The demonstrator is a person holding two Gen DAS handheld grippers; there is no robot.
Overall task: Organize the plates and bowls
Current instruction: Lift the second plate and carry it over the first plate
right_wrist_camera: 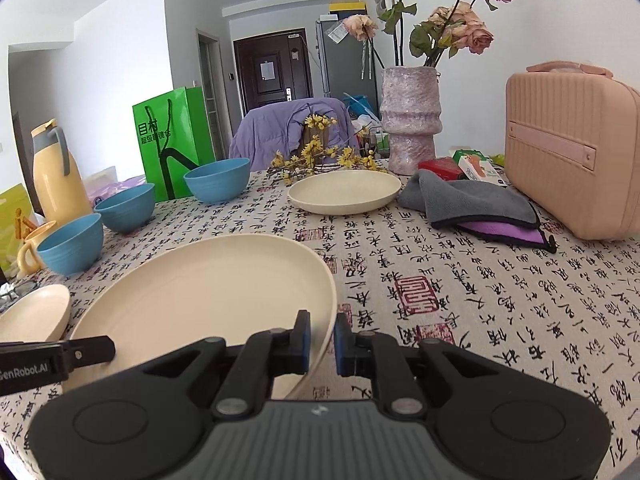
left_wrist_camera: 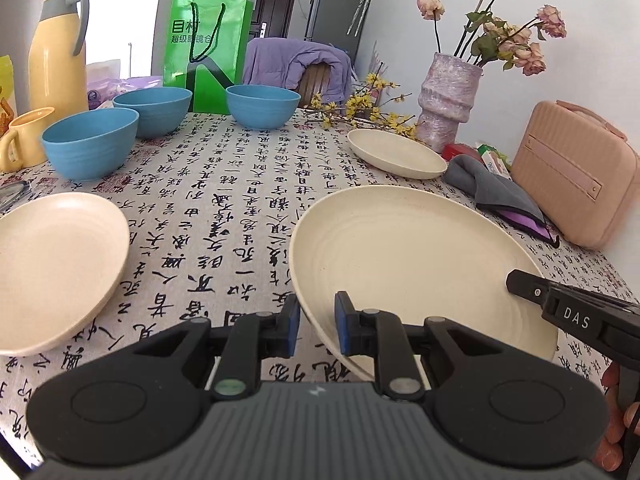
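I hold one large cream plate (left_wrist_camera: 408, 248) (right_wrist_camera: 208, 292) between both grippers, lifted a little above the tablecloth and tilted. My left gripper (left_wrist_camera: 318, 328) is shut on its near left rim, and its tip (right_wrist_camera: 94, 350) shows in the right wrist view. My right gripper (right_wrist_camera: 322, 340) is shut on the plate's near right rim, and its tip (left_wrist_camera: 520, 282) shows in the left wrist view. A second cream plate (left_wrist_camera: 52, 264) (right_wrist_camera: 32, 312) lies to the left, a third (left_wrist_camera: 396, 152) (right_wrist_camera: 344, 190) at the back. Three blue bowls (left_wrist_camera: 90, 142) (left_wrist_camera: 154, 106) (left_wrist_camera: 262, 104) stand at the back left.
A yellow jug (left_wrist_camera: 56, 60) and yellow mug (left_wrist_camera: 24, 136) stand far left, with a green paper bag (left_wrist_camera: 208, 48) behind the bowls. A pink vase (left_wrist_camera: 444, 96), a grey cloth (left_wrist_camera: 488, 188) and a pink case (left_wrist_camera: 572, 176) fill the right side. Glasses (right_wrist_camera: 18, 290) lie at the left edge.
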